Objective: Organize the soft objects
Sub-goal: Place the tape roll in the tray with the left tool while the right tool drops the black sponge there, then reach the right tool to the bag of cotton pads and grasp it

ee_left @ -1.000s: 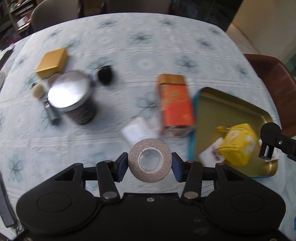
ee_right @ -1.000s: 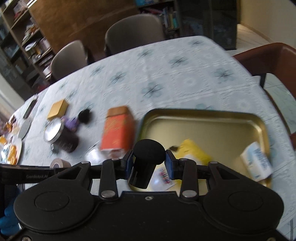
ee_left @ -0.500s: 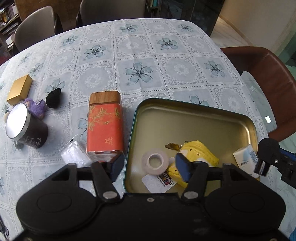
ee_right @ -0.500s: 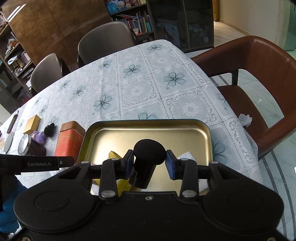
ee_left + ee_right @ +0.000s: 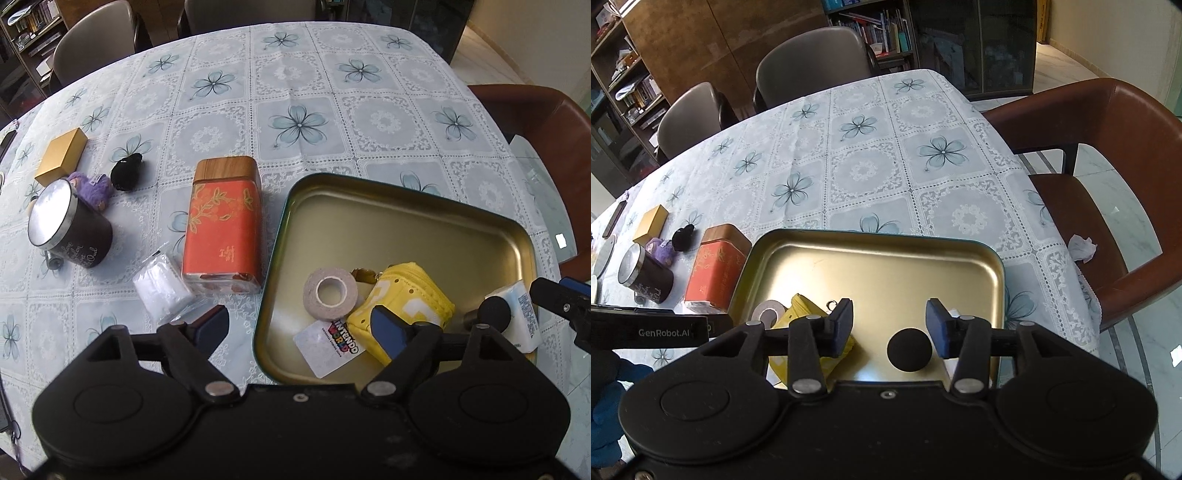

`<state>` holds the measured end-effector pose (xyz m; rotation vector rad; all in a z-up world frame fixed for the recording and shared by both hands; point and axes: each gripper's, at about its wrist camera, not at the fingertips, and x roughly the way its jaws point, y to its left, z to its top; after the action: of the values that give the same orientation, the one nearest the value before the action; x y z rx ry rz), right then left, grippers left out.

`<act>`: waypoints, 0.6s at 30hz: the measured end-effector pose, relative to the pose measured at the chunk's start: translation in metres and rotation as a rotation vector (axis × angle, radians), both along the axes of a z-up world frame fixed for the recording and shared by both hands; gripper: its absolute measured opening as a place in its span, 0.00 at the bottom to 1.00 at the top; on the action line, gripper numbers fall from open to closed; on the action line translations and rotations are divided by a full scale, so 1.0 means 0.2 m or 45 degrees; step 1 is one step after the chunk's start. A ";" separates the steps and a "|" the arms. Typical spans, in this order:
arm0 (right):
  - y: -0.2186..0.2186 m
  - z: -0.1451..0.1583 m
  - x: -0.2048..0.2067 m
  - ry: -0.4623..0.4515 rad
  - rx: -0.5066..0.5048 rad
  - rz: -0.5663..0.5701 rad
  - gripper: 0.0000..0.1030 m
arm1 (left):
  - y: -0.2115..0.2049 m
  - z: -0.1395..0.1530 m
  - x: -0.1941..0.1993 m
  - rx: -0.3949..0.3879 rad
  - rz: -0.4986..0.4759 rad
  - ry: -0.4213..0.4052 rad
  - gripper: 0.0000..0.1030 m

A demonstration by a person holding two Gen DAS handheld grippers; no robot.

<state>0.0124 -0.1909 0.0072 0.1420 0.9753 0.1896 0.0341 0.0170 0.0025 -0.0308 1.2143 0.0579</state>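
1. Left wrist view: the left gripper [image 5: 299, 326] hung over the near-left edge of the gold tray [image 5: 406, 221], its jaws having just been opening and now spread wide with nothing pressed between them. The roll of tape [image 5: 330, 298] lay flat in the tray, free of both pads, touching the yellow pouch [image 5: 410, 306] beside it.
2. Same view: out on the desk [image 5: 295, 110], left of the tray, a white wrapped packet [image 5: 162, 286] lay just ahead of the gripper's left finger, nearest of all. Farther off sat a purple plush toy [image 5: 94, 188] and a small black fuzzy thing [image 5: 127, 171], behind the dark lidded tin [image 5: 68, 229]. The orange tea tin [image 5: 223, 225] stood between packet and tray.
3. Right wrist view: the right gripper [image 5: 890, 328] was over the tray's near-right part, jaws having just been opening; they stood apart, and the black foam-headed object [image 5: 909, 349] sat loose between them, nearer the right pad, not gripped.
4. Judgement: the remaining soft things lay to the left, so the left hand is the closer one; the packet's long axis ran roughly away from that gripper, suiting a grasp across its width.
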 end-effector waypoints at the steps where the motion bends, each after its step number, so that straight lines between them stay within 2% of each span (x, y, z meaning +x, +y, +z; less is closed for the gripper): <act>1: 0.00 -0.01 0.00 0.009 -0.005 0.000 0.45 | 0.00 0.00 -0.01 0.000 -0.001 0.007 0.84; 8: 0.00 -0.04 0.00 0.064 -0.023 -0.004 0.45 | 0.01 -0.03 -0.04 -0.002 0.013 0.048 0.86; 15: 0.05 -0.04 -0.03 0.078 -0.039 -0.006 0.45 | 0.09 -0.02 -0.10 -0.045 0.052 0.031 0.87; 18: 0.09 -0.03 -0.04 0.083 -0.037 -0.009 0.45 | 0.16 -0.02 -0.14 -0.073 0.083 0.009 0.94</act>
<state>0.0051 -0.1728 0.0006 0.1259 1.0415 0.1650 0.0061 0.0499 -0.0009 -0.1203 1.2218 0.0799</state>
